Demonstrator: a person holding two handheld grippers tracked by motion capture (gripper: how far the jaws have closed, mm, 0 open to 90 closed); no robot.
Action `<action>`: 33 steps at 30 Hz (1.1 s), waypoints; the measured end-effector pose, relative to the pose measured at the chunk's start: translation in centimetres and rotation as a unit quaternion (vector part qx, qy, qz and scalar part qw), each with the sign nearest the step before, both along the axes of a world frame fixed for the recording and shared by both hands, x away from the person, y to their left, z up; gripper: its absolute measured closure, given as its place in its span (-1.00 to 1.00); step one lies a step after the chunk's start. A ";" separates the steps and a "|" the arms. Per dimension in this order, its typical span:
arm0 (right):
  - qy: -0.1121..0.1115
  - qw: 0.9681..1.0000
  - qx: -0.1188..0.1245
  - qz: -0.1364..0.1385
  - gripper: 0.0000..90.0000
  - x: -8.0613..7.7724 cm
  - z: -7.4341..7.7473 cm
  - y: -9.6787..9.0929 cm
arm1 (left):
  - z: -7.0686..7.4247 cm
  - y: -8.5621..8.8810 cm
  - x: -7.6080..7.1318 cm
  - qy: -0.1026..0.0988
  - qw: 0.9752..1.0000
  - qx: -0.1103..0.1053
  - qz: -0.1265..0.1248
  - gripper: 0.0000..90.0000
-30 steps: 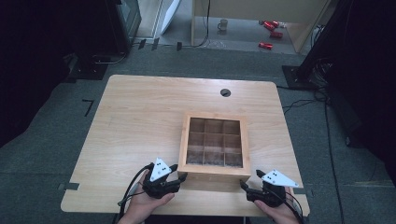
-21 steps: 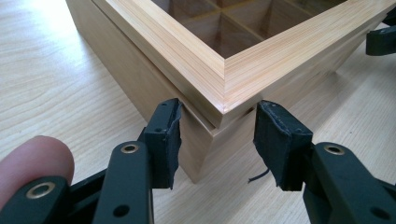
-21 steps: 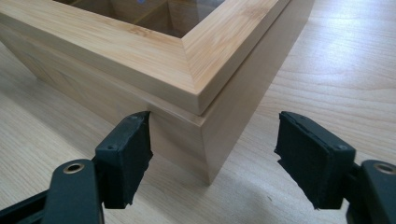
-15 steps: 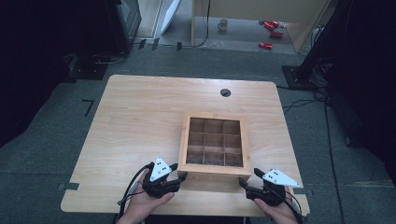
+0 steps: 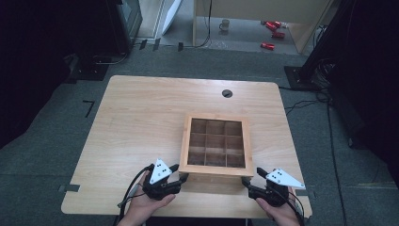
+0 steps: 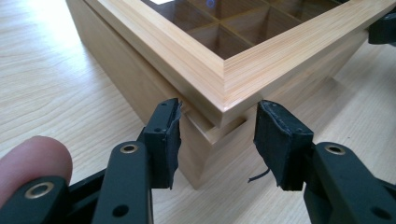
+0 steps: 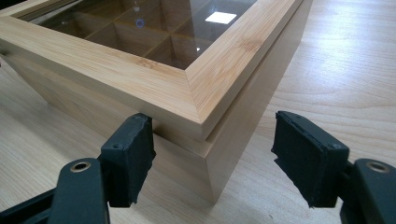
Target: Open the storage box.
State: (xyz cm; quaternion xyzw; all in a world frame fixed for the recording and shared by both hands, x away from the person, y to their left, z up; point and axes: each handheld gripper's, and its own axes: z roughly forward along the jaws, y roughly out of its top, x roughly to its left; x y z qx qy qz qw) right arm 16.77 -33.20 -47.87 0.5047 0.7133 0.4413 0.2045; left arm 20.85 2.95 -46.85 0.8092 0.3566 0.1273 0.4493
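So there's a square light-wood box with a glass-paned lid and nine inner compartments (image 5: 216, 145) sitting on the pale wooden counter (image 5: 141, 117), toward the near right part of it, lid down. The left tool (image 5: 181, 178) is parked right at the box's near left corner, and in the left gripper view (image 6: 217, 140) its two black padded jaws are spread apart with that corner poking into the gap between them, the lid's edge just above the pads. Can't tell if the pads actually touch the wood. Same deal on the other side: the right tool (image 5: 248, 181) sits at the near right corner, jaws wide apart in the right gripper view (image 7: 212, 158), corner between them, nothing clamped. A fingertip (image 6: 32, 161) shows at the lower left of the left gripper view, and both hands come in from the counter's near edge
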 end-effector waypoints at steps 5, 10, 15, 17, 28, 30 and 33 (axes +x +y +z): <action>-0.001 1.000 -0.005 0.001 -0.34 0.1 0.1 0.1 | -0.1 0.5 0.1 0.003 1.000 -0.002 0.005 0.05; -0.006 1.000 -0.001 0.002 -0.34 0.2 0.6 0.2 | -0.5 1.4 0.4 0.010 1.000 0.001 0.008 -0.06; -0.014 1.000 0.000 0.006 -0.35 0.4 1.3 0.2 | -1.2 2.8 0.7 0.014 1.000 0.015 0.020 -0.29; -0.017 1.000 0.001 0.005 -0.35 0.5 1.5 0.2 | -1.5 3.5 0.9 0.014 0.999 0.022 0.030 -0.31; -0.037 0.999 0.007 0.006 -0.38 1.3 3.6 0.2 | -3.6 7.8 2.5 0.024 0.992 0.078 0.093 -0.45; -0.041 0.999 0.008 0.006 -0.38 1.5 3.9 0.1 | -4.1 8.4 2.8 0.028 0.990 0.087 0.104 -0.45; -0.042 0.999 0.005 0.003 -0.38 1.7 4.2 0.1 | -4.5 8.9 3.0 0.034 0.989 0.095 0.112 -0.45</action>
